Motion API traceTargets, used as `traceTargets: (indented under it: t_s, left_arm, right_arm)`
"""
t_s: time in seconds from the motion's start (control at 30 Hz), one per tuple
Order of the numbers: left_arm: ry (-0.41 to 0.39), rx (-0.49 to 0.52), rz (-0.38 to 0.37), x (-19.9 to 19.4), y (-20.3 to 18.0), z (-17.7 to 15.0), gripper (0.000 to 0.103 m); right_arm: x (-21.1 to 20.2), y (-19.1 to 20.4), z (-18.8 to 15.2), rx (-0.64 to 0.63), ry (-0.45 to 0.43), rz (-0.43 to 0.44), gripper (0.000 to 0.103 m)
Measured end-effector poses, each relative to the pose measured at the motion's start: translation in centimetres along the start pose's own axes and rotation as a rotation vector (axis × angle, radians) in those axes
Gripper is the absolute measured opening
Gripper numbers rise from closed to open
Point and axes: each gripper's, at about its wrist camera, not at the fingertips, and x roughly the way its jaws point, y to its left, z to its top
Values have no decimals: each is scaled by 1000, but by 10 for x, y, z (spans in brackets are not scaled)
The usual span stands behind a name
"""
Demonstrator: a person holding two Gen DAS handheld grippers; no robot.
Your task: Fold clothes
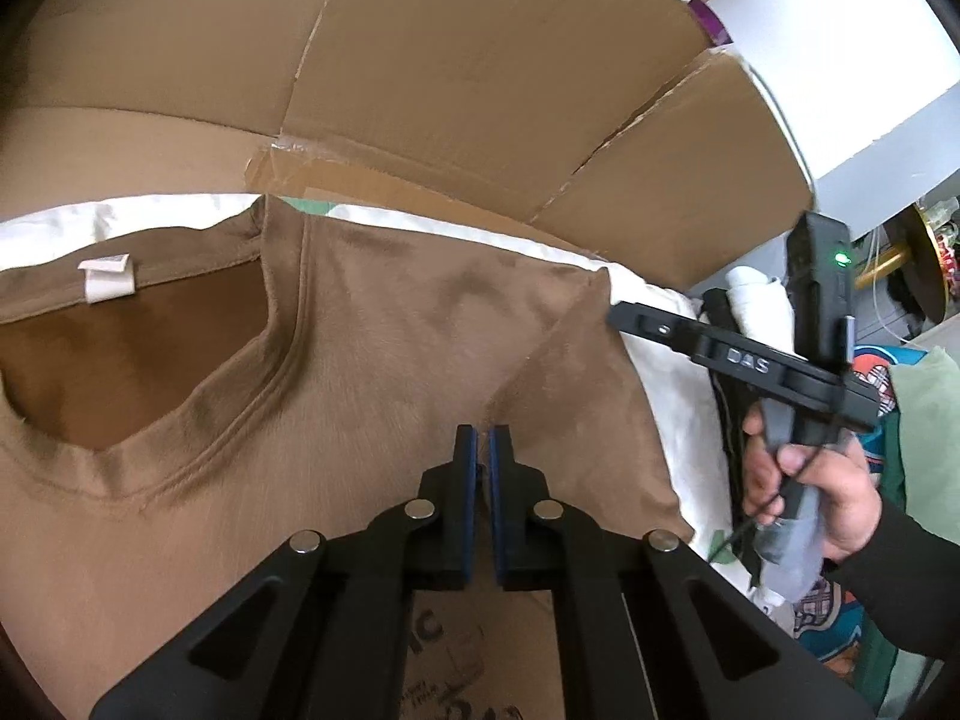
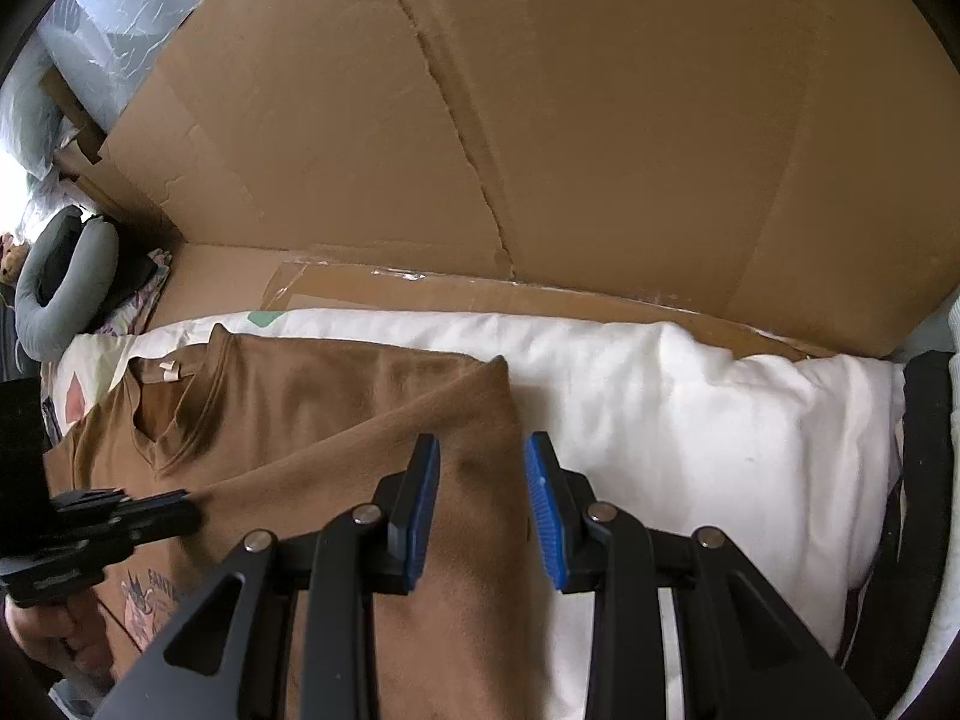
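Note:
A brown T-shirt (image 1: 372,324) lies on white bedding, neck opening and white label (image 1: 108,279) to the left, its right side folded inward. My left gripper (image 1: 483,450) is shut, pinching a pucker of the shirt's cloth just below the folded sleeve. In the right wrist view the same shirt (image 2: 336,408) spreads to the left, and the left gripper (image 2: 189,513) touches its fold line. My right gripper (image 2: 480,480) hovers open over the shirt's right folded edge, blue pads (image 2: 423,480) apart and pressing nothing. A hand (image 1: 798,480) holds the right gripper's handle at the right.
A big cardboard sheet (image 2: 540,120) stands as a wall behind the bedding. White quilt (image 2: 720,408) extends right of the shirt. A grey neck pillow (image 2: 60,276) lies far left. Colourful clothes (image 1: 870,372) and a white wall (image 1: 840,60) are at the right.

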Motion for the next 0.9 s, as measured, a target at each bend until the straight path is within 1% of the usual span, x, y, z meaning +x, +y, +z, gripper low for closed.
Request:
traceTargets:
  t_s: [0.13,0.33,0.6,0.63,0.7,0.73,0.8,0.9]
  left_arm:
    - [-1,-2,-10,-7,-1,-4,3]
    - [-1,-27,-5,-8,5,-10,3]
    - [-6,-53,-6,-9,12,-8,3]
    - [-5,-58,-7,-8,13,-8,3]
    - [-5,-61,-10,-8,13,-8,3]
    - [-6,-62,-13,-7,12,-9,3]
    - [-4,-58,-18,-6,10,-8,3]
    - [-5,-51,-24,-3,7,-6,3]
  right_arm:
    - [5,5,3,-19,10,-7,28]
    - [17,12,11,-72,35,-32,32]
    - [36,12,18,-100,83,-55,32]
    - [38,13,18,-111,89,-60,31]
    - [41,18,18,-142,101,-67,16]
    - [39,20,18,-164,99,-78,15]
    - [34,24,18,-197,80,-108,9]
    - [29,26,18,-217,54,-143,6]
